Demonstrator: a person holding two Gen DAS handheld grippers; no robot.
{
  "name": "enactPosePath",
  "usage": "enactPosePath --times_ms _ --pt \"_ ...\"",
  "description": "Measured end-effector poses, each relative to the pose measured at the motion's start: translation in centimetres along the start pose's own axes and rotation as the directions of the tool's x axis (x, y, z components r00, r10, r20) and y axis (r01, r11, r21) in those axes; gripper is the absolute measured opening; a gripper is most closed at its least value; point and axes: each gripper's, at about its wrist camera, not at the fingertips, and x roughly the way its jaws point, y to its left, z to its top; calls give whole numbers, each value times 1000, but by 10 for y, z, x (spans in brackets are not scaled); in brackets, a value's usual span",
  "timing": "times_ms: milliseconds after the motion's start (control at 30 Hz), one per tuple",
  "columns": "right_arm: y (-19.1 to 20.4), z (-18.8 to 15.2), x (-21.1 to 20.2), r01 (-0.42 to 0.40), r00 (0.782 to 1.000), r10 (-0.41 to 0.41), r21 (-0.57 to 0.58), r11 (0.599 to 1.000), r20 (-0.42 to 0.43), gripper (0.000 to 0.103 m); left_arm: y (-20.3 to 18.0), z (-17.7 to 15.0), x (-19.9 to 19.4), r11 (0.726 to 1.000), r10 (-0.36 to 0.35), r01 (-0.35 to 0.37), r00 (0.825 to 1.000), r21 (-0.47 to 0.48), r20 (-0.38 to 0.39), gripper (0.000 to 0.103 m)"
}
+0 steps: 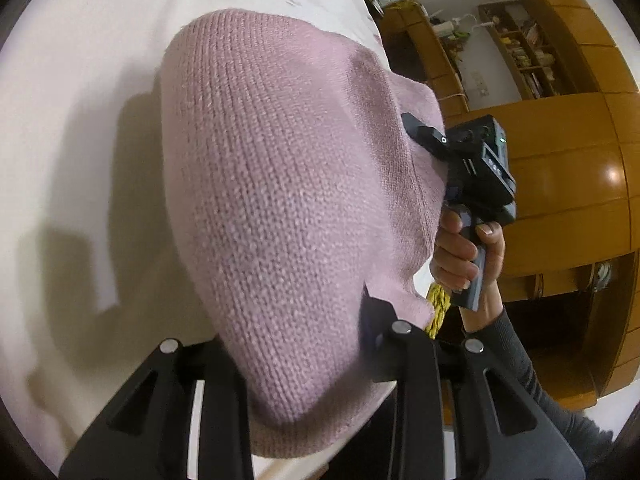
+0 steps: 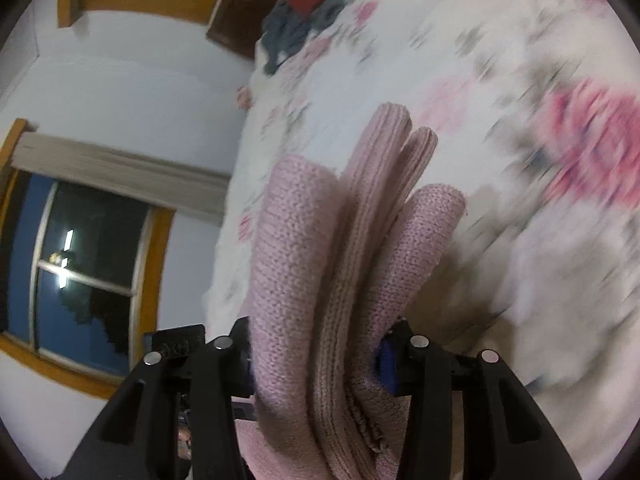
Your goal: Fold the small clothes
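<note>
A pink knitted sweater (image 1: 288, 184) fills the left wrist view, held up above a white bedsheet (image 1: 72, 128). My left gripper (image 1: 312, 344) is shut on its near edge, the knit bulging between the black fingers. At the sweater's right edge my right gripper (image 1: 436, 160) clamps the cloth, held by a person's hand (image 1: 464, 252). In the right wrist view the sweater (image 2: 340, 280) stands in several bunched layers between the fingers of my right gripper (image 2: 316, 356), which is shut on it.
The bed's floral sheet (image 2: 500, 100) spreads behind, blurred by motion. A pile of grey and red clothes (image 2: 308, 8) lies at its far end. Wooden shelves and cabinets (image 1: 560, 128) stand to the right; a window (image 2: 88, 272) is on the wall.
</note>
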Motion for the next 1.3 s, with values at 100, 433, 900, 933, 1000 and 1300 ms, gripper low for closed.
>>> enactPosePath --times_ms 100,433,900,933,1000,1300 --pt "19 -38 33 -51 997 50 -10 999 -66 45 17 -31 -21 999 13 -12 1000 -30 26 29" --pt "-11 -135 107 101 979 -96 19 995 -179 72 98 -135 -22 957 256 -257 966 -137 -25 65" --pt "42 -175 79 235 967 -244 -109 966 -79 20 53 -147 -3 991 122 -113 983 -74 138 70" --pt "49 -173 71 245 967 -251 -129 961 -33 17 51 -146 2 990 125 -115 983 -81 132 69" --pt "38 -174 66 279 960 -281 -98 955 -11 13 43 -144 10 990 121 -110 984 -87 129 69" --pt "46 -148 38 242 968 -232 -108 964 92 31 33 -66 -83 999 -27 32 956 -11 293 77"
